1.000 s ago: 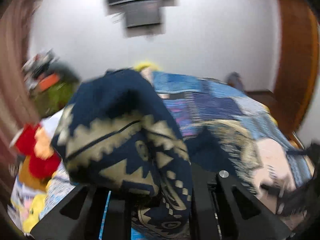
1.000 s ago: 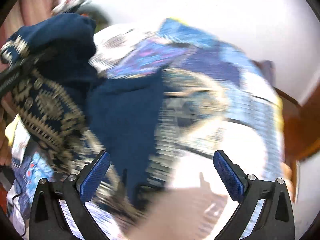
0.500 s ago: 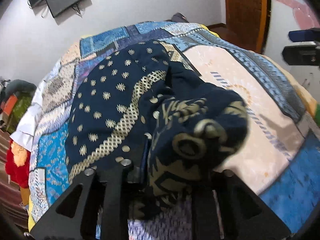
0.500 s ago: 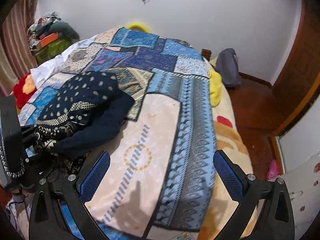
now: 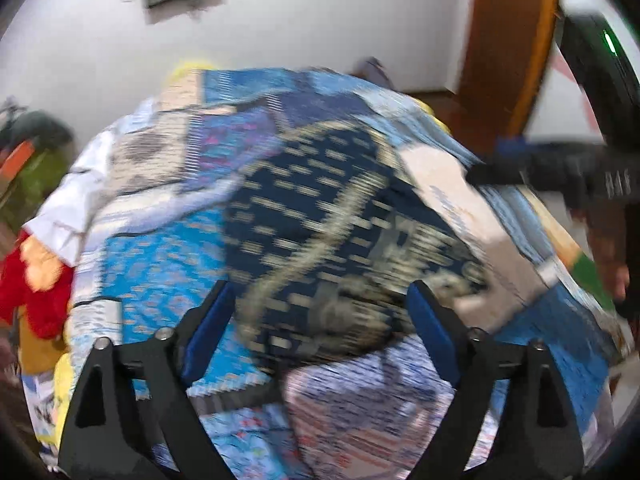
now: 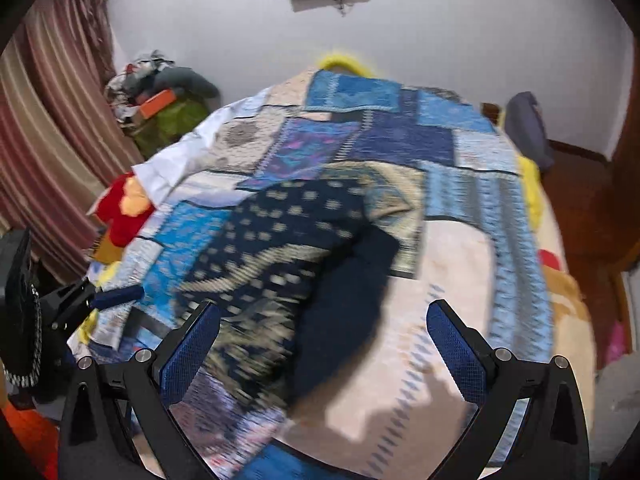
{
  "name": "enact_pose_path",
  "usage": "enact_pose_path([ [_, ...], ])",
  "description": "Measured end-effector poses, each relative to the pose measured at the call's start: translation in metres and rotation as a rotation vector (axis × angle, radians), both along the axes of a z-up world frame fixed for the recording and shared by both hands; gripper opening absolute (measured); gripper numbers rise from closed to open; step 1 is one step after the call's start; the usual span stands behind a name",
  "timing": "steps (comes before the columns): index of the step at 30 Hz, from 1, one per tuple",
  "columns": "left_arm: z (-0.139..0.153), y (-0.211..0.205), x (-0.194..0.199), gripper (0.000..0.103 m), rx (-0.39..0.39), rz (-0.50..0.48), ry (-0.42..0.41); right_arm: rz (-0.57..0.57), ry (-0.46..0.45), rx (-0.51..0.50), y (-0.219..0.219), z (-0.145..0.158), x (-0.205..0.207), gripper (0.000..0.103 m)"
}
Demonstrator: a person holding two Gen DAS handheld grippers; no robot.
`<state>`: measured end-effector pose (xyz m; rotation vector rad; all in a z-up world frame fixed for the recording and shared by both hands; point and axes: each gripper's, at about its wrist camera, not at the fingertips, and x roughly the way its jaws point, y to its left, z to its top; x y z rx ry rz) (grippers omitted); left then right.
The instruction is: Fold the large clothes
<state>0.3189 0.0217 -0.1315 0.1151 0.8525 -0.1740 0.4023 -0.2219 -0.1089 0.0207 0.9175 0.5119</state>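
Note:
A large navy garment (image 5: pixel 320 216) with a beige dotted and geometric print lies crumpled on the patchwork bedspread (image 5: pixel 160 248). It also shows in the right wrist view (image 6: pixel 296 256), with a plain navy part on its right side. My left gripper (image 5: pixel 320 320) is open and empty, its fingers either side of the garment's near edge. My right gripper (image 6: pixel 324 340) is open and empty above the garment's near end. The right gripper (image 5: pixel 560 172) shows at the right of the left wrist view, and the left gripper (image 6: pixel 100 300) at the left of the right wrist view. Both views are blurred.
A red and yellow plush (image 6: pixel 124 208) lies at the bed's left edge. A pile of clutter on a green box (image 6: pixel 168 104) stands by the striped curtain (image 6: pixel 40 120). A wooden door (image 5: pixel 508 48) is at the right. A dark bag (image 6: pixel 528 128) sits beside the bed.
My left gripper has opened and let go of the garment, which now lies on the bed. The right gripper has stayed open and swung toward the garment.

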Motion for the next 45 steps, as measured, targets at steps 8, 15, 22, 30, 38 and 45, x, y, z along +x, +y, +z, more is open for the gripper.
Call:
enact_pose_path([
  [8,-0.068,0.05,0.047,0.093,-0.034,0.09,0.185,0.057,0.224,-0.098,0.056,-0.09,0.017,0.103],
  [15,-0.102,0.059,0.034,0.103,-0.074,0.075,0.197,0.061,0.259,-0.198,0.029,-0.135,0.013,0.103],
  [22,-0.116,0.064,0.016,0.102,0.128,0.116,0.215,0.032,0.247,-0.254,0.011,-0.134,0.005,0.103],
  [30,-0.099,0.101,0.004,0.094,0.171,0.203,0.191,-0.047,0.213,-0.326,-0.015,-0.117,0.001,0.103],
  [38,-0.049,0.101,0.022,0.094,0.155,0.207,0.06,-0.074,0.14,-0.212,-0.032,-0.069,0.012,0.103],
  [45,-0.028,0.085,0.073,0.095,0.048,0.183,0.014,-0.066,0.113,-0.035,-0.004,-0.043,0.047,0.103],
])
